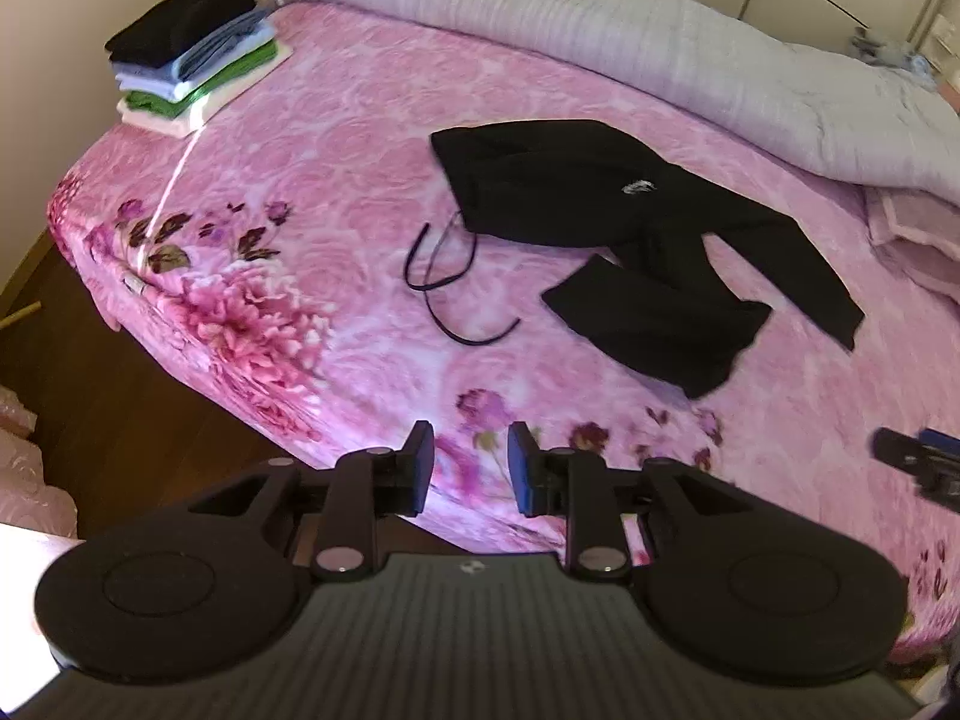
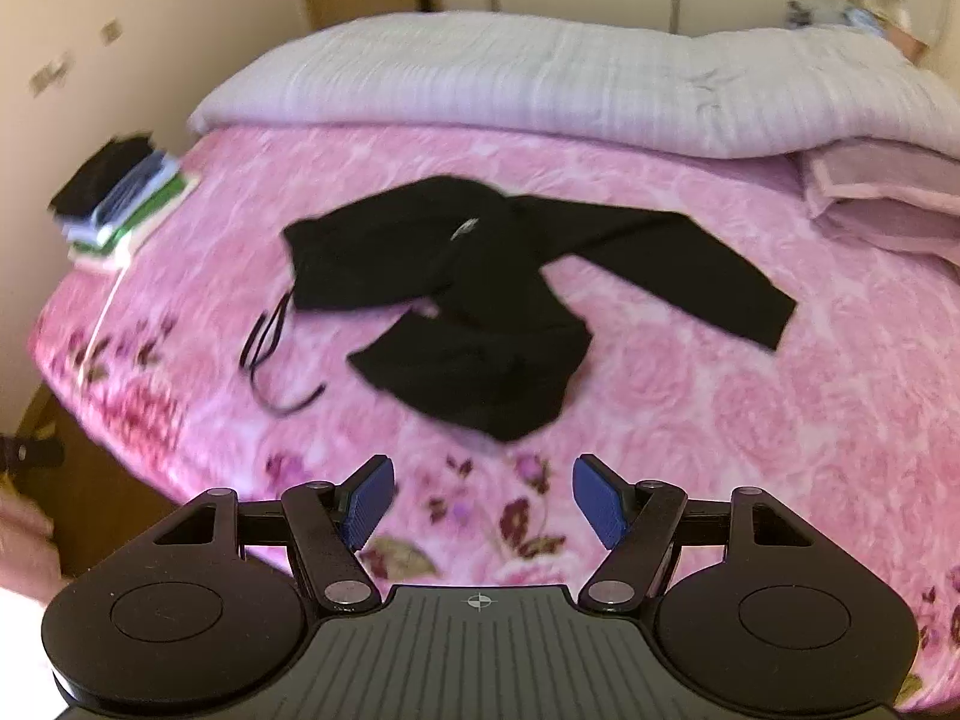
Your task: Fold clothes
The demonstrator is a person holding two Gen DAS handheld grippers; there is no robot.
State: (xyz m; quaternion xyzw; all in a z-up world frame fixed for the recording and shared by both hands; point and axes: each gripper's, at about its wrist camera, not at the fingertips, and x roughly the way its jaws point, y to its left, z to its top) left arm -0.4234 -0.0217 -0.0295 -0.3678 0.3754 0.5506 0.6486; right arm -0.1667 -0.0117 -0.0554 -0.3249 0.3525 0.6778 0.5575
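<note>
1. The black garment lies crumpled mid-frame on the pink floral bed, its long axis running from upper left to lower right, drawstrings trailing at its left end.
2. A stack of folded clothes sits at upper left; a pale quilt crosses the top.
3. The left tongs and right tongs are spread, holding nothing, low in frame.

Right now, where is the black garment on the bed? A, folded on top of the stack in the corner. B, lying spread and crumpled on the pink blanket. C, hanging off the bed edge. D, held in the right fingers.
B: the black garment lies crumpled and loose on the pink blanket, with both grippers open and empty.
</note>
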